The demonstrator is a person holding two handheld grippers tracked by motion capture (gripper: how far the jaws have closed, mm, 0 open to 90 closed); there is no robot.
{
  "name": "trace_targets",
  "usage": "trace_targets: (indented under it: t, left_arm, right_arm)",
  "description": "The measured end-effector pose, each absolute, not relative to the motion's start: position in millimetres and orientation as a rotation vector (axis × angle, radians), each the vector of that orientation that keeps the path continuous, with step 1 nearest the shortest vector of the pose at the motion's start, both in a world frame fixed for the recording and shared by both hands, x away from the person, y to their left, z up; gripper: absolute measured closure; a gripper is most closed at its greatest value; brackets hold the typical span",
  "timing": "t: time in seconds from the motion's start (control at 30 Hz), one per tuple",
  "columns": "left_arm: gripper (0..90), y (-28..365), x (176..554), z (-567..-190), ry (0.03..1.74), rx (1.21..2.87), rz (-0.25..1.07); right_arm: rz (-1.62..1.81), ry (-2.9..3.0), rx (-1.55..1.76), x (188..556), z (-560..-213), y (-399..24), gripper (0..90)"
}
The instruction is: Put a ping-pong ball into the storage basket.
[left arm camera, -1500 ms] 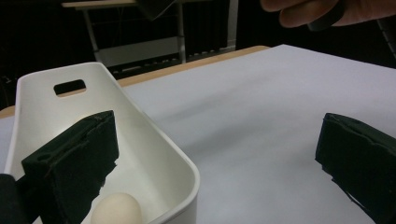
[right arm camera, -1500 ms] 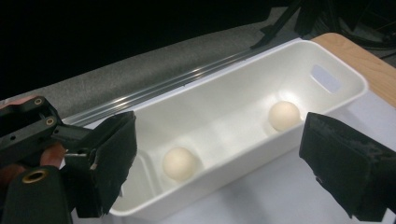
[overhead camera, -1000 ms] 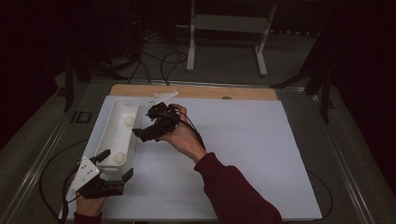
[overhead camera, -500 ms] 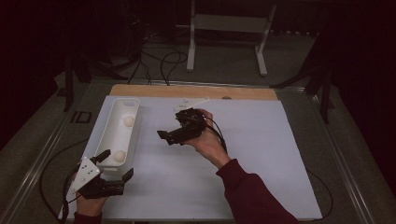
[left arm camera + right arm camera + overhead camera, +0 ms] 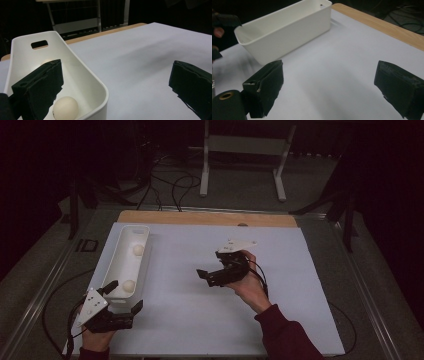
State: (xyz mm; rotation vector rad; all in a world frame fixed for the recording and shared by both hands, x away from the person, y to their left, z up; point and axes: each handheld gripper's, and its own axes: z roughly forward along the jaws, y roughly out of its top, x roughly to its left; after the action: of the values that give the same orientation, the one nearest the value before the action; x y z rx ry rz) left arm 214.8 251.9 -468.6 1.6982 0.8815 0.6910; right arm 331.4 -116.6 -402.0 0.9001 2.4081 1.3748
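A long white bin [image 5: 116,265] lies along the left side of the white table sheet, with two pale egg-like balls in it, one far [image 5: 138,249] and one near [image 5: 129,285]. My left gripper [image 5: 123,296] is open at the bin's near end. In the left gripper view its left jaw is inside the bin [image 5: 82,67], just above the near ball [image 5: 65,108], and its right jaw is over the sheet. My right gripper [image 5: 210,264] hovers open and empty over the sheet's middle, pointing left toward the bin [image 5: 287,27].
A wooden strip [image 5: 200,217] borders the far edge of the white sheet [image 5: 300,285]. Beyond the table stand a white frame's legs [image 5: 204,165] and loose cables [image 5: 170,185] on the dark floor. A metal rail [image 5: 45,290] runs along the left side.
My right gripper has pulled back from above the bin, moving right and toward the person, to the middle of the sheet. The left gripper has stayed at the bin's near end.
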Motion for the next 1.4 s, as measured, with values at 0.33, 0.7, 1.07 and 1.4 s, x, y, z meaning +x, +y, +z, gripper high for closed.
trace_targets:
  t: [0.33, 0.7, 1.07, 1.4]
  left_arm:
    - [0.0, 250, 217, -471, 0.894, 1.716, 0.679]
    - [0.0, 253, 218, -471, 0.906, 1.706, 0.678]
    - [0.0, 254, 223, -472, 0.920, 1.696, 0.676]
    - [0.0, 254, 230, -472, 0.934, 1.693, 0.685]
  right_arm:
    - [1.394, 2.329, 0.986, 315, -418, -161, 8.5]
    - [1.357, 2.251, 1.021, 302, -426, -195, 8.5]
    - [1.328, 2.152, 1.105, 288, -448, -241, 8.6]
    - [1.369, 2.051, 1.150, 267, -467, -271, 10.3]
